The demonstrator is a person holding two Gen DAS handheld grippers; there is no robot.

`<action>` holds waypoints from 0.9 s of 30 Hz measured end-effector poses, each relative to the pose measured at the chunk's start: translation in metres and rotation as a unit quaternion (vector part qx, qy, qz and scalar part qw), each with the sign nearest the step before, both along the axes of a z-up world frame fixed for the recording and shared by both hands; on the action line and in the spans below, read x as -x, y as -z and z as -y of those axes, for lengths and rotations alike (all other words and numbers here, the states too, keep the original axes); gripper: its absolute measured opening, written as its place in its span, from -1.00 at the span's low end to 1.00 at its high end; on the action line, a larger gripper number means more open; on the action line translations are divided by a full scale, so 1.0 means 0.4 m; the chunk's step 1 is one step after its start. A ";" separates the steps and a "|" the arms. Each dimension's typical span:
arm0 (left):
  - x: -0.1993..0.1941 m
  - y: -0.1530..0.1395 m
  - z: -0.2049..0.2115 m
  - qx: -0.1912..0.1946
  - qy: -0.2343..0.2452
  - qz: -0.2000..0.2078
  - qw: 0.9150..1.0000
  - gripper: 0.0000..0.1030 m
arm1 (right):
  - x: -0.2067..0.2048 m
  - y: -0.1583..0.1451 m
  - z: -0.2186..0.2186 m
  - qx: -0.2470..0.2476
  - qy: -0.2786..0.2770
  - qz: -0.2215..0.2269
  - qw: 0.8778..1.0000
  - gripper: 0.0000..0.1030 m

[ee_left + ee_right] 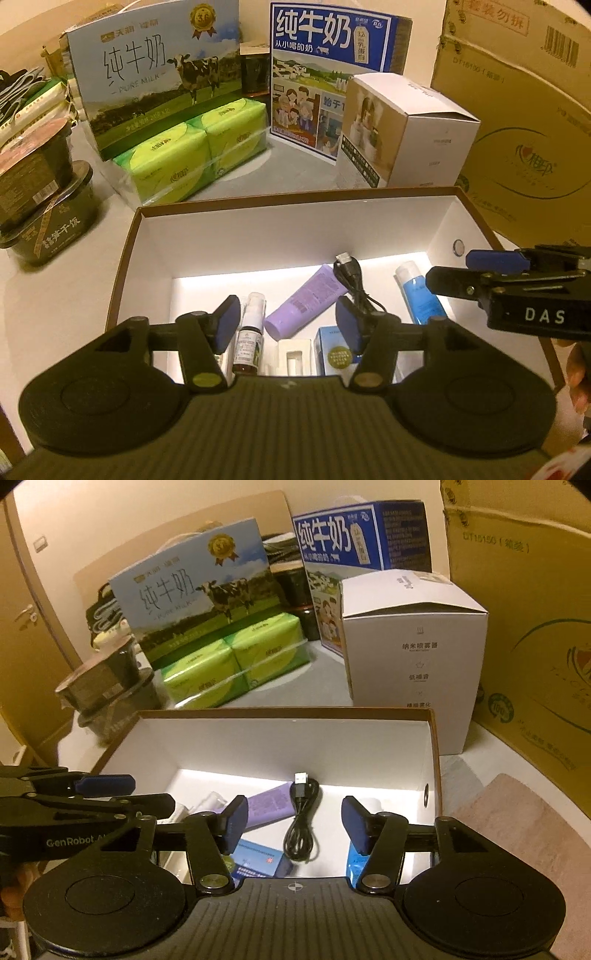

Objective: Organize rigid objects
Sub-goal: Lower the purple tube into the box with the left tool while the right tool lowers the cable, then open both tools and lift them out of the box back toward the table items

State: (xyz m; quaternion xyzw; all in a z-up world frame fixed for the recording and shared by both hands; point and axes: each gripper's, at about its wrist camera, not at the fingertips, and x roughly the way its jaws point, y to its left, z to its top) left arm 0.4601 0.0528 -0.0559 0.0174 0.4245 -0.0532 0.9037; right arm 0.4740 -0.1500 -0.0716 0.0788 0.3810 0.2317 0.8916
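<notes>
Left wrist view: the left gripper (286, 321) hangs over the open storage box (295, 201), jaws apart and empty. Below it lie a spray bottle (250, 338), a purple tube (306, 299), a coiled black USB cable (352, 278), a blue tube (419, 291) and a small blue carton (334, 356), all on the box floor. The right gripper (454, 267) juts in over the box's right wall.

Right wrist view: the right gripper (293, 821) likewise stands open with nothing in it, the cable (301, 821) lying on the floor between its fingers. The left gripper (122, 792) crowds in beside it. With both tools close over one box, they could knock together, or a finger could snag the loose cable loops and drag neighbouring items askew.
</notes>
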 end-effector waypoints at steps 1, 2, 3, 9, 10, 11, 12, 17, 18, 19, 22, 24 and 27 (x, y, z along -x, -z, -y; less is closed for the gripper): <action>0.006 -0.003 0.000 0.001 0.000 0.001 1.000 0.08 | 0.009 -0.002 0.003 0.000 -0.001 0.003 1.000 0.15; 0.016 -0.009 -0.001 0.004 -0.001 0.002 1.000 0.10 | 0.017 -0.005 0.006 -0.001 -0.003 0.004 1.000 0.16; 0.023 -0.013 -0.002 0.006 -0.002 0.003 1.000 0.13 | 0.027 -0.008 0.010 -0.002 -0.003 0.006 1.000 0.17; 0.094 -0.049 -0.002 0.026 -0.004 0.018 0.999 0.20 | 0.094 -0.035 0.040 -0.016 -0.003 0.016 1.000 0.19; 0.107 -0.054 0.000 0.028 -0.003 0.020 0.999 0.21 | 0.105 -0.041 0.045 -0.019 -0.003 0.017 1.000 0.20; 0.118 -0.059 0.002 0.029 -0.003 0.021 0.999 0.22 | 0.117 -0.048 0.051 -0.022 -0.002 0.019 1.000 0.20; 0.133 -0.066 0.004 0.031 -0.002 0.022 0.999 0.24 | 0.130 -0.055 0.056 -0.025 -0.003 0.022 0.999 0.21; 0.201 -0.091 0.009 0.048 0.003 0.027 0.999 0.26 | 0.196 -0.081 0.083 -0.041 -0.005 0.030 0.999 0.24; 0.216 -0.096 0.009 0.049 0.002 0.028 0.998 0.26 | 0.211 -0.086 0.089 -0.044 -0.004 0.031 0.999 0.24; 0.234 -0.103 0.008 0.050 0.000 0.031 0.998 0.26 | 0.224 -0.090 0.094 -0.047 -0.002 0.031 0.998 0.25; 0.282 -0.118 0.006 0.048 -0.010 0.036 0.998 0.26 | 0.265 -0.101 0.112 -0.058 0.001 0.033 0.998 0.26; 0.311 -0.126 0.003 0.048 -0.017 0.038 0.998 0.26 | 0.295 -0.109 0.122 -0.063 0.002 0.033 0.997 0.27; 0.358 -0.138 0.003 0.035 -0.028 0.041 0.998 0.26 | 0.338 -0.119 0.134 -0.066 0.003 0.035 0.997 0.27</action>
